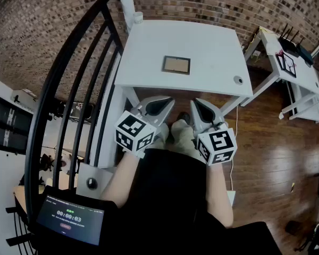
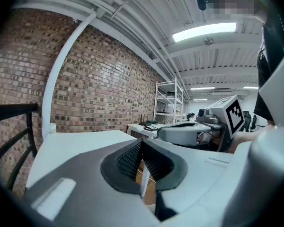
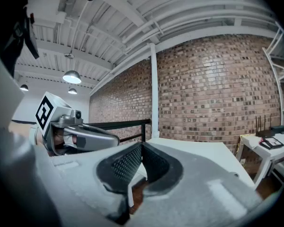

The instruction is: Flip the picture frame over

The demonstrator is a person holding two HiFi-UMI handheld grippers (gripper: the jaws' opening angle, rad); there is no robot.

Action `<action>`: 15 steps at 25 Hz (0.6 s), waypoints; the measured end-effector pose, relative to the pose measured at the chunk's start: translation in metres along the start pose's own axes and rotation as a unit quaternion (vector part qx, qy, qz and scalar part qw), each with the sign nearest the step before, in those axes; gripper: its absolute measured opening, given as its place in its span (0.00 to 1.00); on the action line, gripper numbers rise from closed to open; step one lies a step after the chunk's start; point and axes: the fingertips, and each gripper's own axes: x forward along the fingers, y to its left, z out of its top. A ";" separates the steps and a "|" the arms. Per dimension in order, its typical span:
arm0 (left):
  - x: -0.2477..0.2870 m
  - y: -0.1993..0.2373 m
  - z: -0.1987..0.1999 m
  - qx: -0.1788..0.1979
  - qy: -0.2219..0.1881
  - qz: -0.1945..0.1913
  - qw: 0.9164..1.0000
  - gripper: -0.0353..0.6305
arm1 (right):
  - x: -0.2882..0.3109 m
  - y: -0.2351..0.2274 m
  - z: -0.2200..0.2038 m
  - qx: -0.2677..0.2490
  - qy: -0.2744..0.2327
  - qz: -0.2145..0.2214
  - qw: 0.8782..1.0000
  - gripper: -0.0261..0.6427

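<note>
A small dark-framed picture frame lies flat near the middle of the white table, its tan panel facing up. My left gripper and right gripper hover side by side short of the table's near edge, over the wooden floor, both well apart from the frame. Each is shut with nothing between its jaws. In the left gripper view my left gripper has its jaws meeting at the tips, with the right gripper beside it. In the right gripper view my right gripper is closed the same way.
A black curved railing runs along the left. A small round thing sits at the table's near right corner, and a white post stands at its far left. Another white desk with items stands to the right. A brick wall is behind.
</note>
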 end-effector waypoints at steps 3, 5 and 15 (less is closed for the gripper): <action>-0.001 0.001 -0.001 0.001 0.001 0.000 1.000 0.08 | 0.001 0.001 -0.001 0.000 0.001 0.000 1.000 0.03; -0.001 0.001 -0.001 0.002 0.001 0.000 1.000 0.08 | 0.001 0.002 -0.002 0.000 0.002 0.000 1.000 0.03; -0.001 0.001 -0.005 -0.004 0.003 0.001 1.000 0.08 | 0.001 0.001 -0.005 0.002 0.007 0.001 1.000 0.03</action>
